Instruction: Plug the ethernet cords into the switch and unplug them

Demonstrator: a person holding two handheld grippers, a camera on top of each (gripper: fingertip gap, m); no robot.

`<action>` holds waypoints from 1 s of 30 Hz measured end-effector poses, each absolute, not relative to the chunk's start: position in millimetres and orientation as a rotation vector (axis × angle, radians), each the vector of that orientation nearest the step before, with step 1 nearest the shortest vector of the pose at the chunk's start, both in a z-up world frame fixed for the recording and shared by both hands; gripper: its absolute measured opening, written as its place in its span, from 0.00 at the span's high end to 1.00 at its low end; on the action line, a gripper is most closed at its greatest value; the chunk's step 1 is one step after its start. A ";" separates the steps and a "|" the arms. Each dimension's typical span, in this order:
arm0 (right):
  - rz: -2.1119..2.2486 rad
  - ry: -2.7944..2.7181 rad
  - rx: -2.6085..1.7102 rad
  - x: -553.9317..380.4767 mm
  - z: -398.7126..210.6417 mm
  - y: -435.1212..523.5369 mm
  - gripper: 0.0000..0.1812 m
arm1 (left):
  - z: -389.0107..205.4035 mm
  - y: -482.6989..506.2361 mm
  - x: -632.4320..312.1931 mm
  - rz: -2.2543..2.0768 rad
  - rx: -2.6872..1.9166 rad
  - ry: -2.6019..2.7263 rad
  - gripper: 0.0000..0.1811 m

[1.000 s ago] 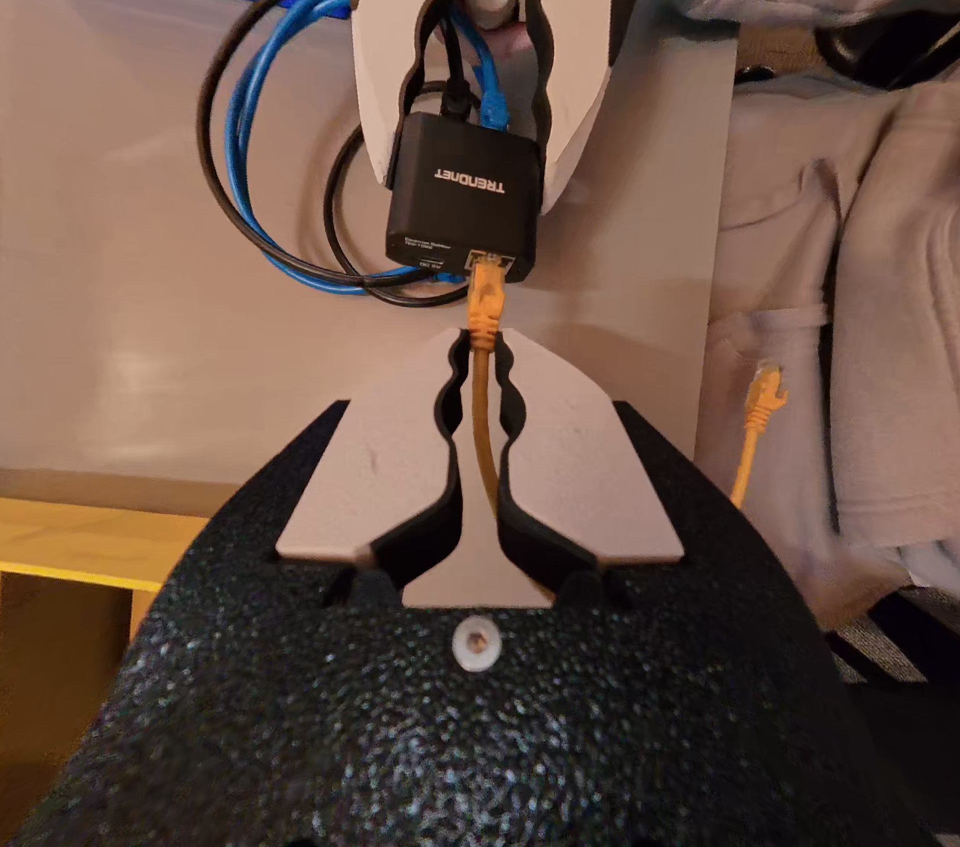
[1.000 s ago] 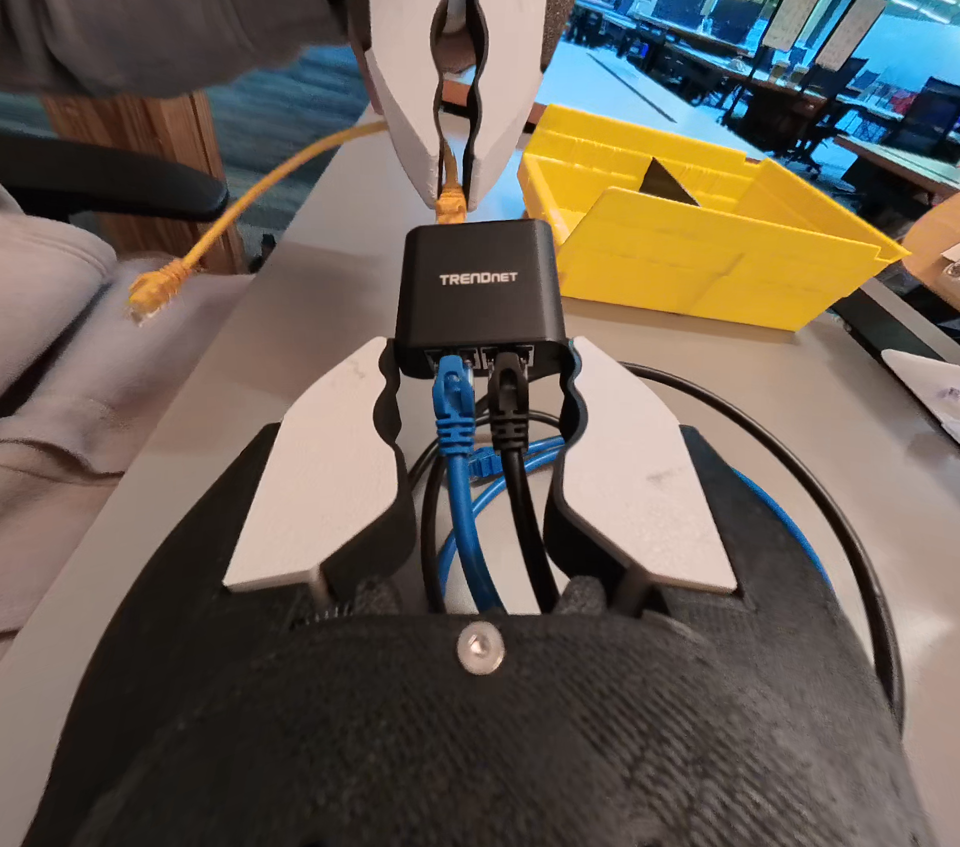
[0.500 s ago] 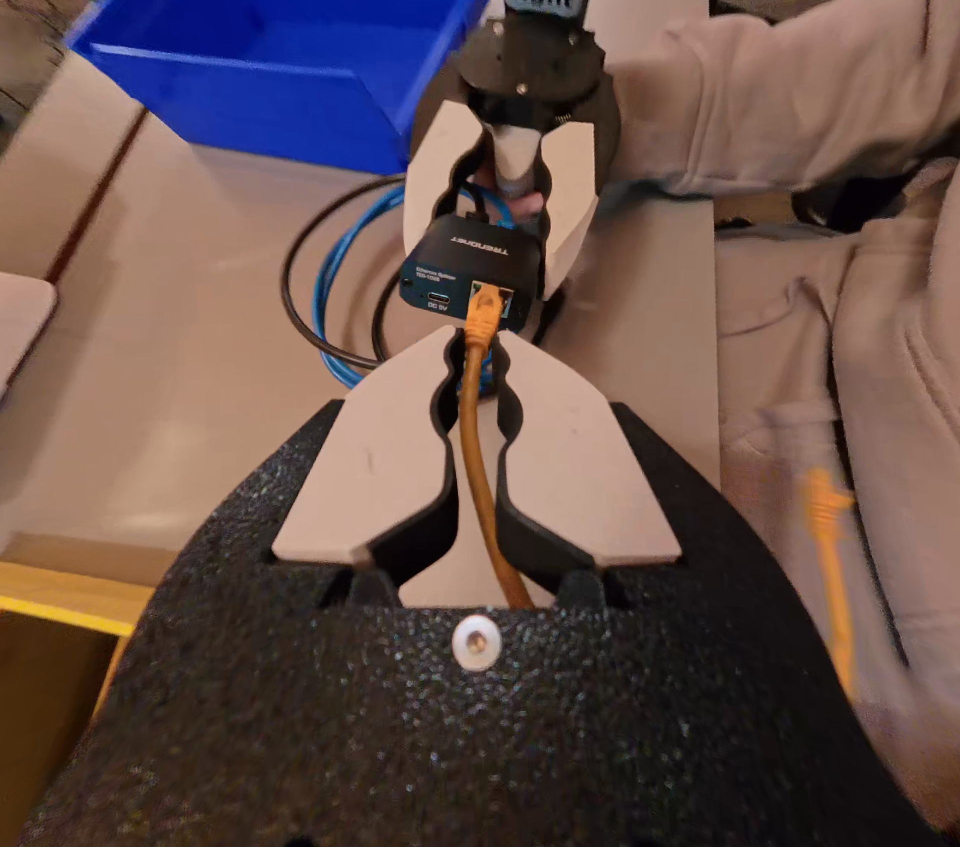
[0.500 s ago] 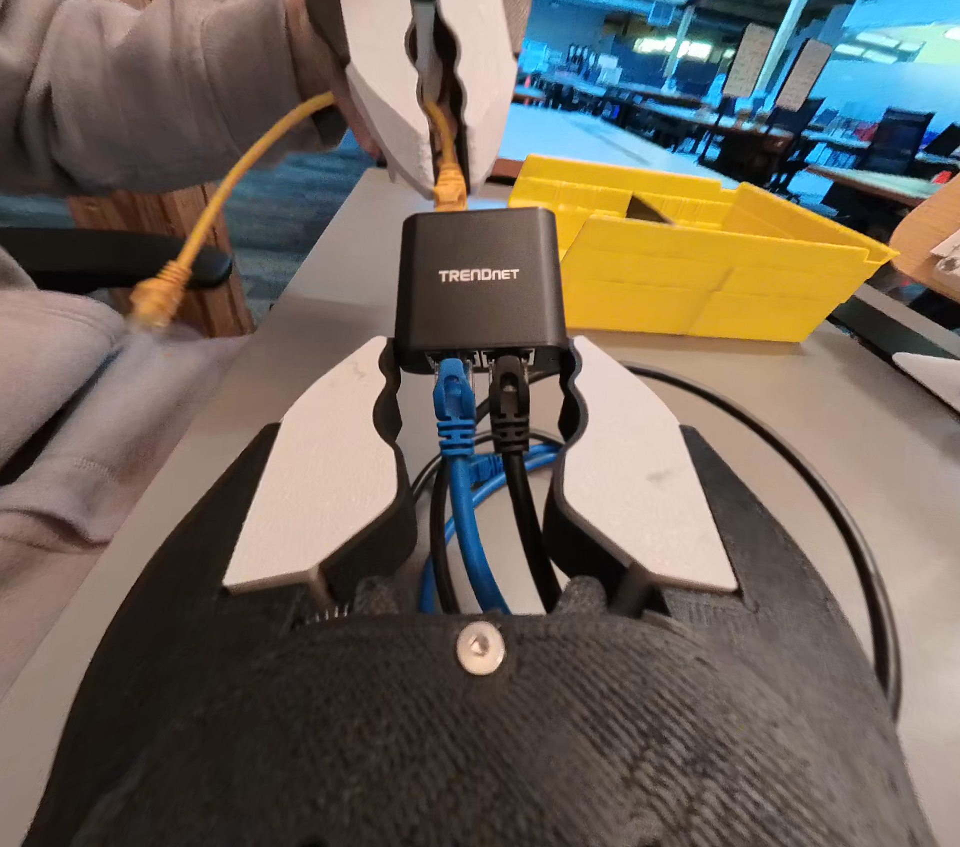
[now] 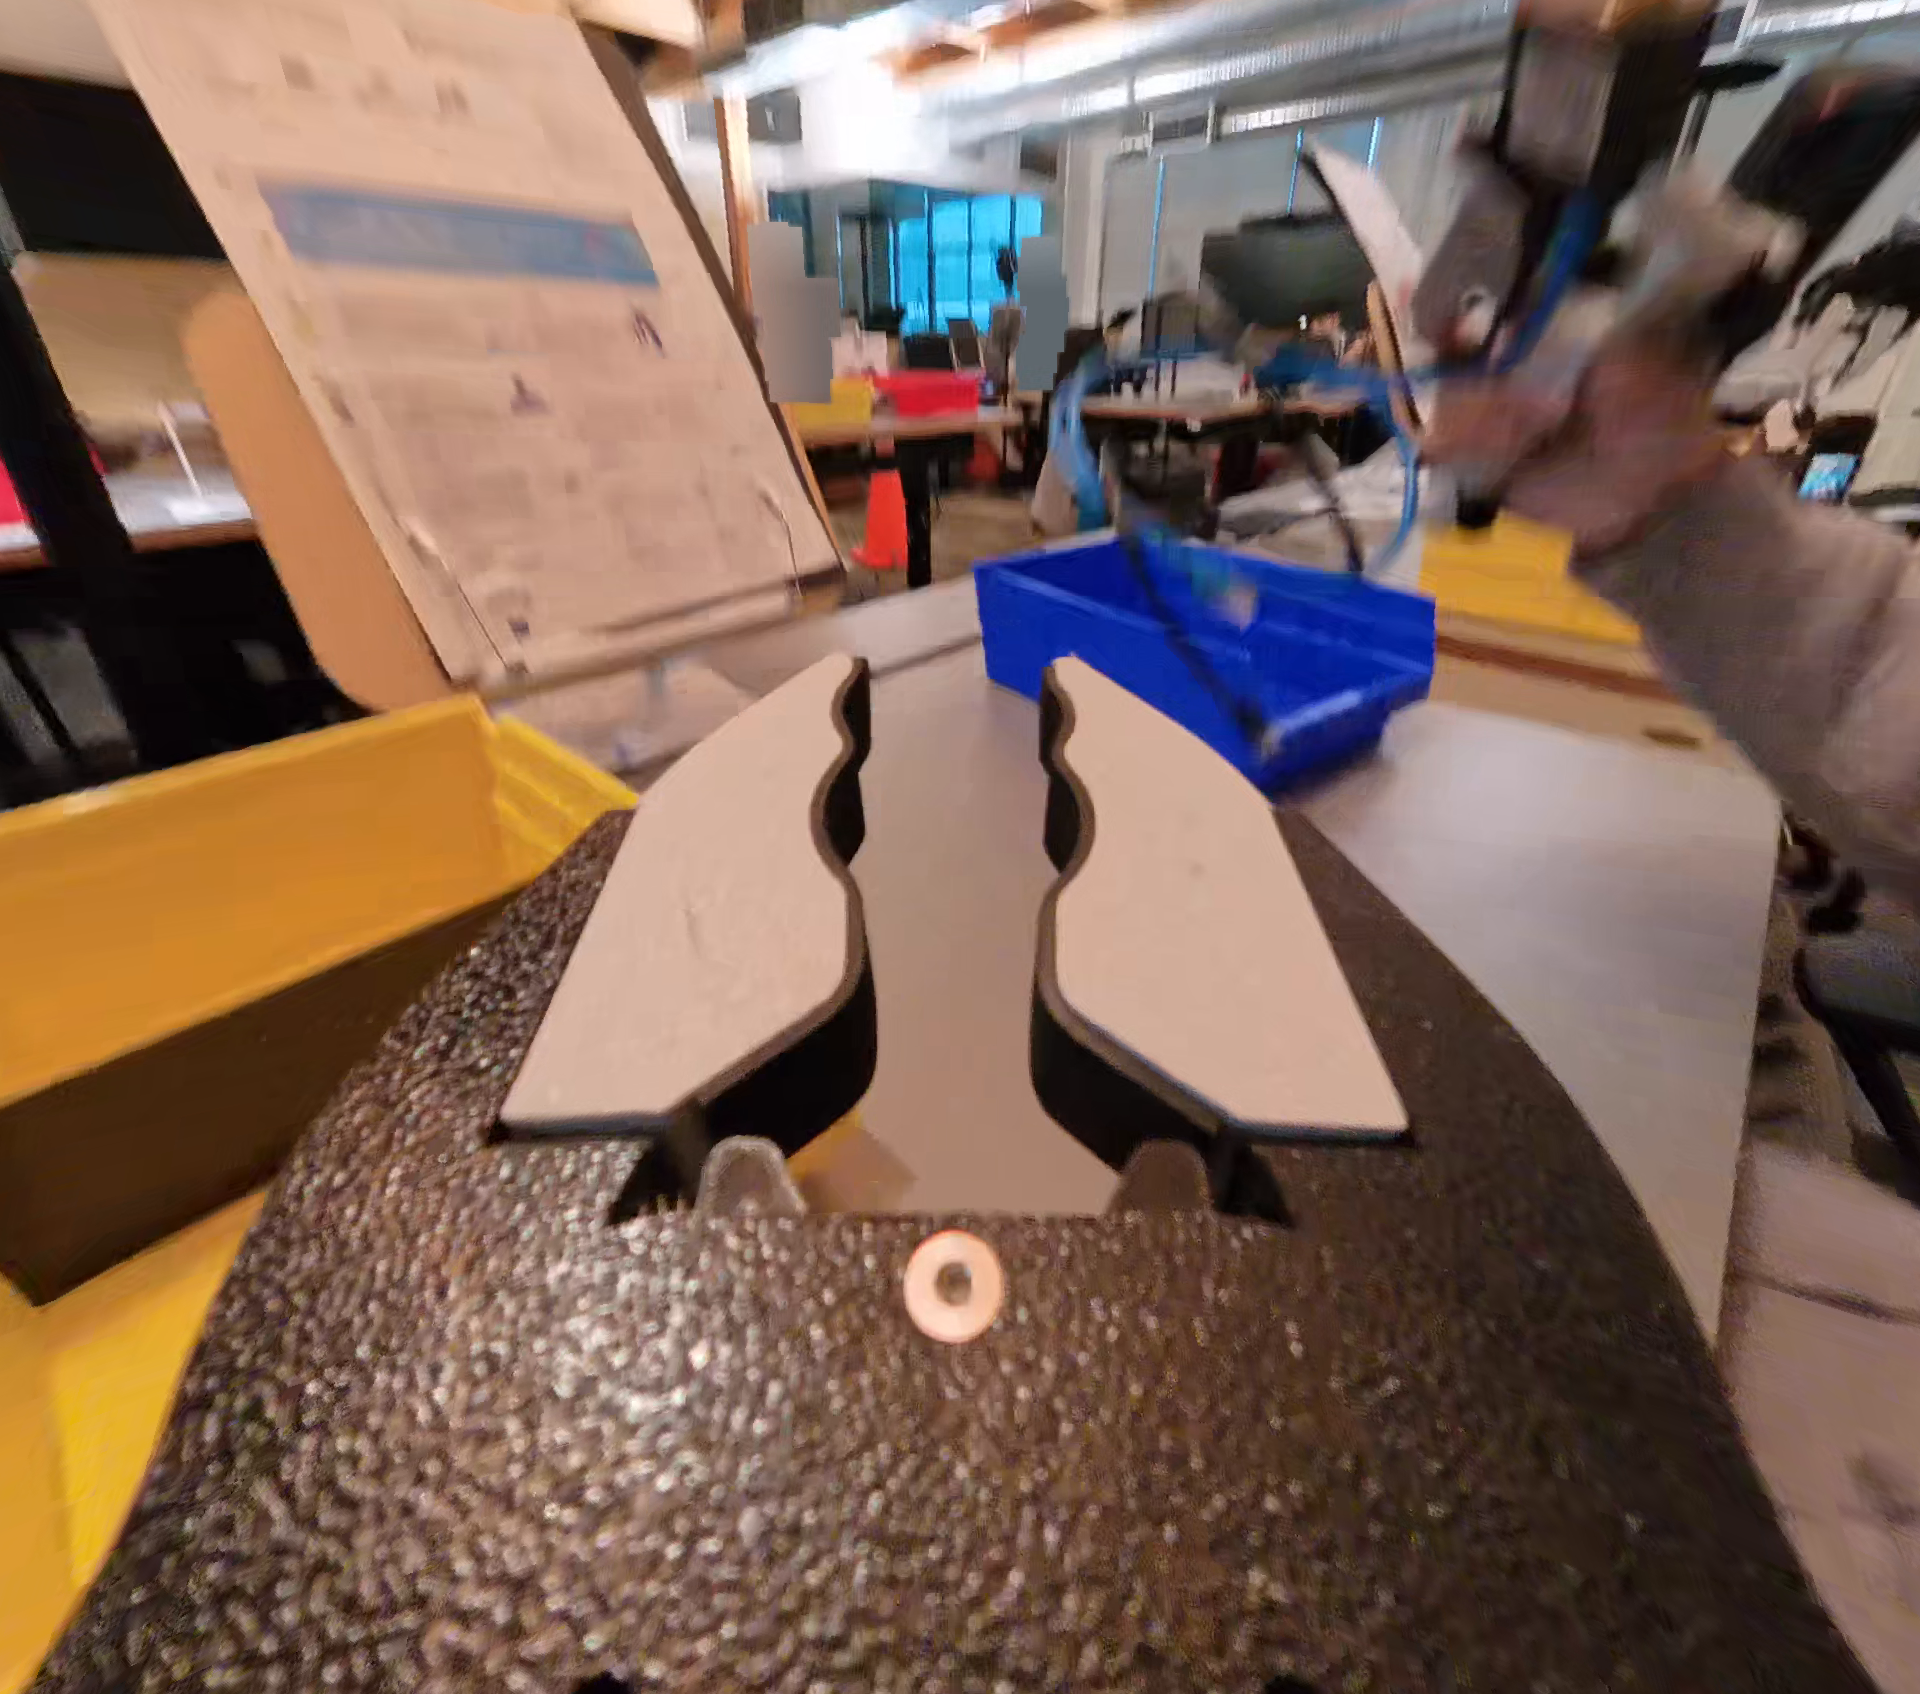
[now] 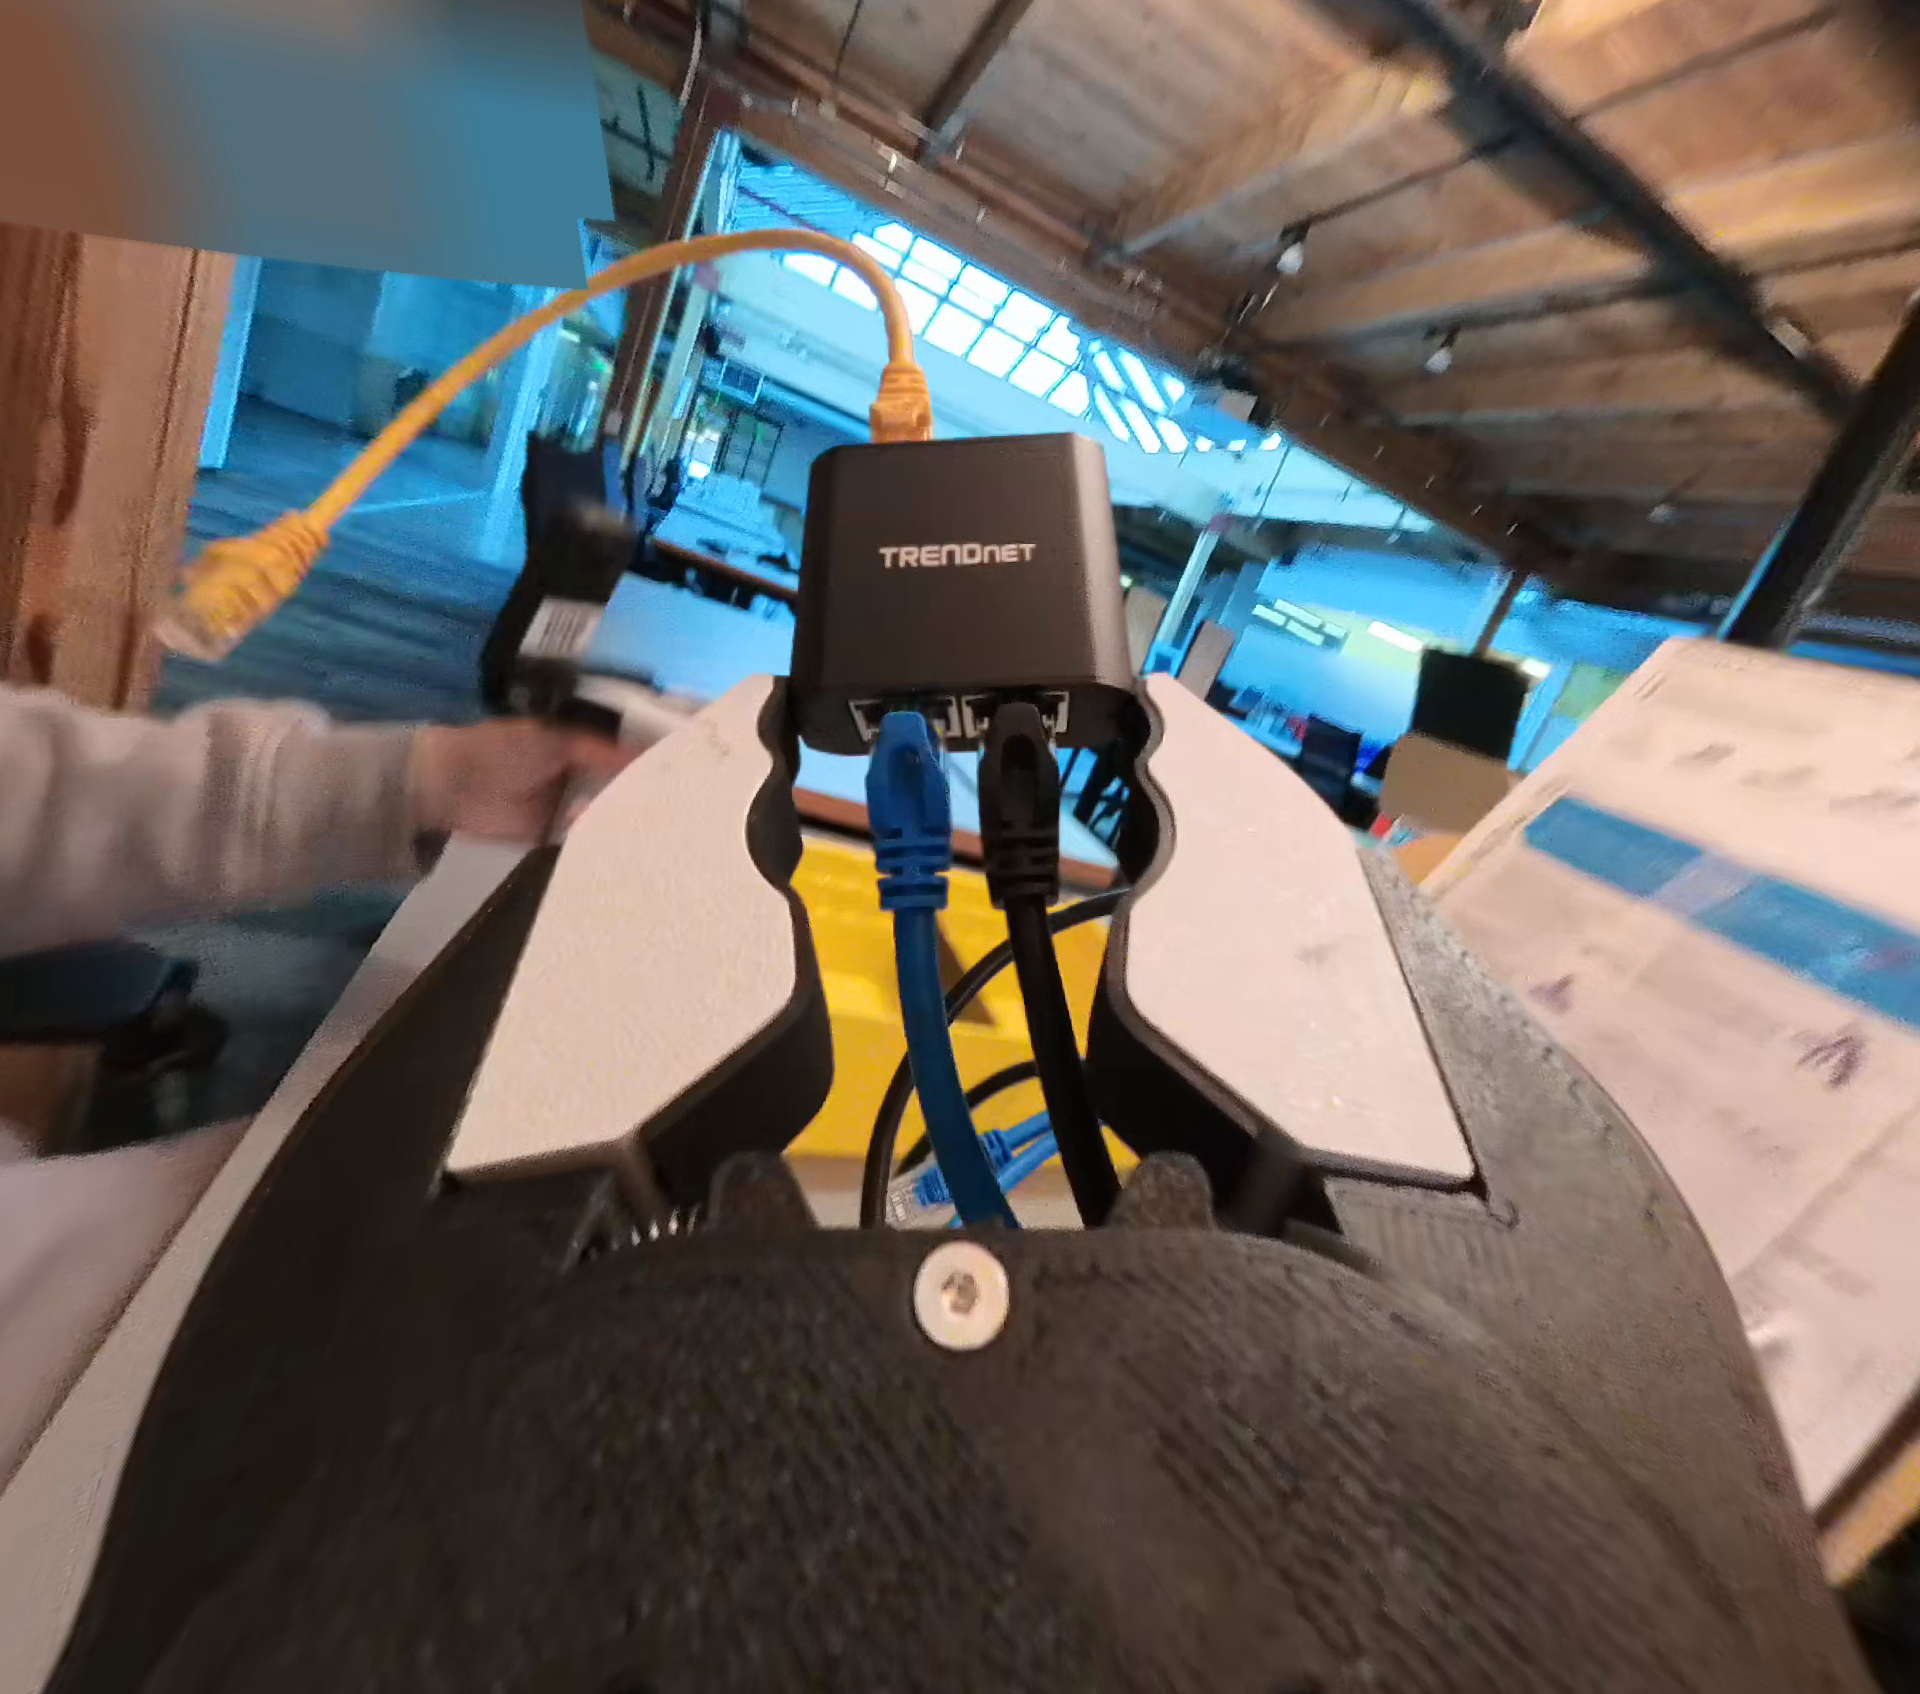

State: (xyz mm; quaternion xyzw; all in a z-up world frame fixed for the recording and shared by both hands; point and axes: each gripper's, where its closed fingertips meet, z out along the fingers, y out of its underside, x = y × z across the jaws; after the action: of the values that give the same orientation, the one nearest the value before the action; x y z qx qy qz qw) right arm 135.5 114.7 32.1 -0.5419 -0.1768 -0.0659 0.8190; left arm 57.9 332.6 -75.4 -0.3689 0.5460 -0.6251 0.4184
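My right gripper (image 6: 961,688) is shut on the black switch (image 6: 956,564) and holds it up in the air, tilted toward the ceiling. A blue cord (image 6: 914,823) and a black cord (image 6: 1023,823) are plugged into its near side. An orange cord (image 6: 582,314) is plugged into its far side, and its loose end (image 6: 244,579) hangs free at the left. My left gripper (image 5: 953,673) is open and empty, low over the grey table (image 5: 1507,834). In the left wrist view the right gripper (image 5: 1475,262) is blurred at the upper right, with the blue cord (image 5: 1081,418) dangling below it.
A blue bin (image 5: 1195,657) stands on the table ahead of the left gripper. A yellow bin (image 5: 239,834) is close at its left. A tilted cardboard sheet with paper on it (image 5: 468,397) leans behind the yellow bin. A person's sleeve (image 5: 1766,605) is at the right. There is about 25 cm between the tips of the two grippers.
My left gripper has let go of the orange cord, opened and pulled away. My right gripper has lifted the switch off the table with all three cords still plugged in.
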 end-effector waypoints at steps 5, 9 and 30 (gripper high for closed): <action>-0.326 -0.301 -1.102 206.5 103.7 66.9 0.67 | -126.8 314.8 67.5 -1.605 -0.992 1.487 0.83; -0.376 -0.113 -1.081 289.1 87.3 28.1 0.67 | -146.9 304.1 74.3 -1.658 -1.022 1.522 0.83; -0.396 1.260 -0.988 429.6 -150.8 -47.4 0.67 | -172.1 289.4 76.3 -1.643 -1.023 1.644 0.85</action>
State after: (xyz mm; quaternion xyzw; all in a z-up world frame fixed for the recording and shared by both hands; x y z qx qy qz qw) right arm 429.6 -47.4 -150.8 -0.4397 0.5611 -0.1764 0.6787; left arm 76.3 289.4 -172.1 -0.3846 0.6182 -0.6180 0.2967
